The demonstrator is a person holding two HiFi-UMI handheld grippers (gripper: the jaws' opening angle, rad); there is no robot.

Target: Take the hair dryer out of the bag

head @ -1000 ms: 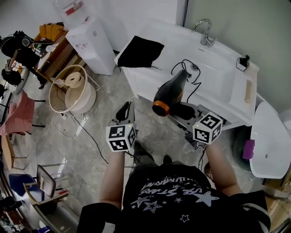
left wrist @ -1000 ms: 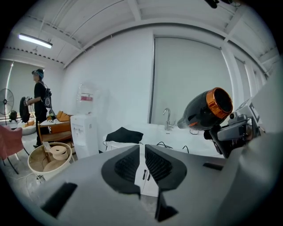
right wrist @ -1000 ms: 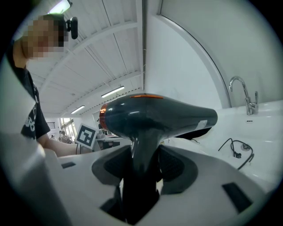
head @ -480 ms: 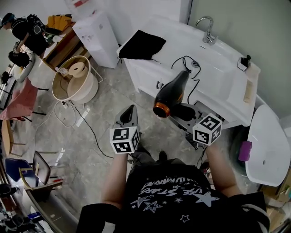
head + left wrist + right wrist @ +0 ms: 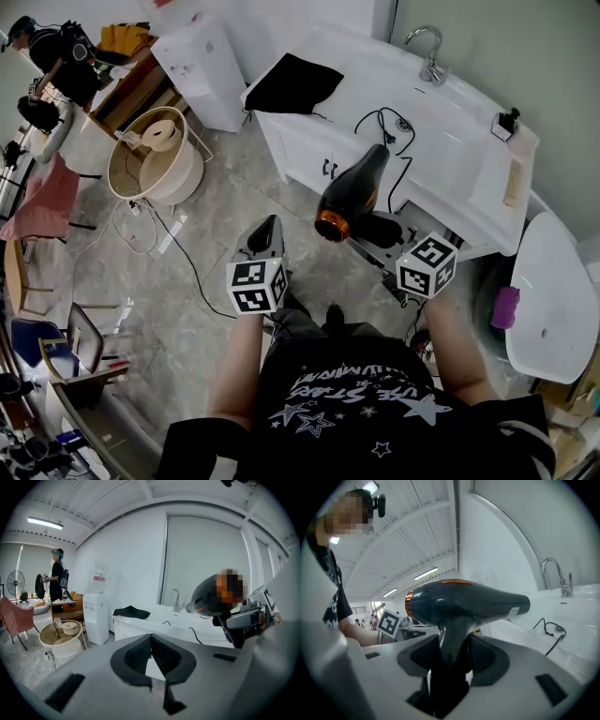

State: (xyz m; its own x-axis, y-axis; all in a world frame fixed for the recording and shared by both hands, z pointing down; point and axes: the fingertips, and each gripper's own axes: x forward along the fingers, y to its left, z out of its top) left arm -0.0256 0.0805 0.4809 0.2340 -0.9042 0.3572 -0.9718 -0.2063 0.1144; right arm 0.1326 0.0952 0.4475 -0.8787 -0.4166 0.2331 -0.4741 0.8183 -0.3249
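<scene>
Right hand-held gripper (image 5: 452,656) pinched the hair dryer (image 5: 354,192) by its handle, forearm extended. Left hand-held gripper (image 5: 151,641) pointed forward, pressed together, empty.

The left forearm (image 5: 236,361) and right forearm (image 5: 452,342) reach forward side by side. The right gripper (image 5: 375,231) is clamped on the handle of the hair dryer (image 5: 358,186), holding it up. The left gripper (image 5: 268,227) sits left of the hair dryer, apart from it, jaws pressed together on nothing.
</scene>
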